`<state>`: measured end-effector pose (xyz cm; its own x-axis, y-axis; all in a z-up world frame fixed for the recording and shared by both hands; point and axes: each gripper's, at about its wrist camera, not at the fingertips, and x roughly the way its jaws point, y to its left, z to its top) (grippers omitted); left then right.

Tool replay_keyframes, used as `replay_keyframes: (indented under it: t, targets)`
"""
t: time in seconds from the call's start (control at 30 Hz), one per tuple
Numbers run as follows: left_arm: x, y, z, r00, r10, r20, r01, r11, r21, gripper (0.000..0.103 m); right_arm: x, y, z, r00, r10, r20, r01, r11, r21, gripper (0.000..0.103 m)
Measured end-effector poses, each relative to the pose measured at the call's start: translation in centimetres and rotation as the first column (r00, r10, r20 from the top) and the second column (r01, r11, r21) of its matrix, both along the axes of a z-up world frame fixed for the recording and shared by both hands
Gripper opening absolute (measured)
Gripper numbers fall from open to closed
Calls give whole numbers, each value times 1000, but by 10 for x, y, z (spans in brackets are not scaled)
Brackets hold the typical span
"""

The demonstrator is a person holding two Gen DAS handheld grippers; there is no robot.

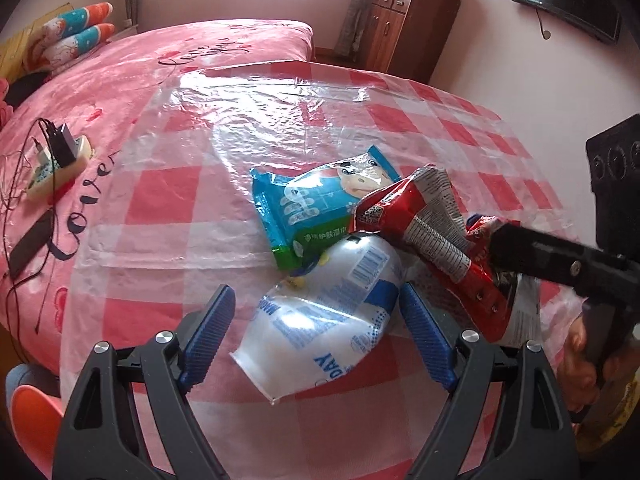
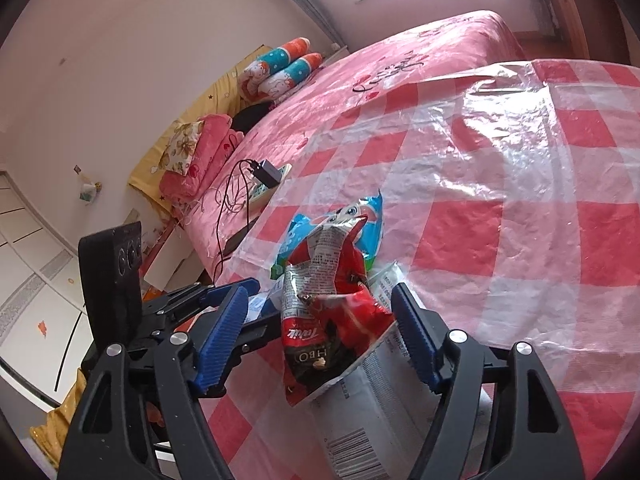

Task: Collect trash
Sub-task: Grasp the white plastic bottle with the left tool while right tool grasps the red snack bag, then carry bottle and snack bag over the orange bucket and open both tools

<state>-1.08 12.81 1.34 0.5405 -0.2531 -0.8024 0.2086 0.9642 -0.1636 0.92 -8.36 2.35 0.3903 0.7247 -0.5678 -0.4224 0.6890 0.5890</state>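
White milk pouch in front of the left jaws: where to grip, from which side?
Grip the white pouch across its puffy middle, coming in from its near open end. The left gripper is open and already straddles it; the far end is tucked under the red wrapper.

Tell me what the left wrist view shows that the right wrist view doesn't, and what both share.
Left wrist only: the wooden cabinet, the wall TV, and the white plastic bag lying between the left gripper's open jaws.

Right wrist only: the floral pillow, the tiled floor, and the right gripper's open jaws around the red snack wrapper.

Both: that red wrapper, the blue wet-wipes pack, the charger block and the checked plastic sheet.
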Motion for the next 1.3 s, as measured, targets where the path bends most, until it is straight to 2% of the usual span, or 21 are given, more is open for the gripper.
replay_keyframes:
  t: [0.1,0.2,0.37,0.5,0.57,0.97,1.3]
  targets:
    - [2,0,-3,1000,-8,-12,8,1000,-21,82,-1,3,-1,1000,4,-2,-4,1000,-9,73]
    - [2,-3,-4,1000,-18,-5,18,1000,-7,80,-1,3,-1,1000,6,-1,-6,1000,-16,71]
    - [1,-6,-4,1000,-7,7,7,1000,-12,77,-1,5,-3,1000,0,3,0,999,-46,57]
    - [-4,-8,-4,999,24,26,-23,1000,-21,76,-3,6,-3,1000,-1,14,2,998,-63,55]
    - [-7,-8,-5,999,42,34,-41,999,-25,76,-4,9,-3,1000,12,13,-11,998,-70,47]
    - [-31,1,-2,991,122,48,-118,991,-64,75,-14,14,0,995,14,95,0,990,-144,40]
    - [-57,19,8,986,151,72,-144,985,-99,75,-19,5,2,993,-2,117,16,993,-119,39]
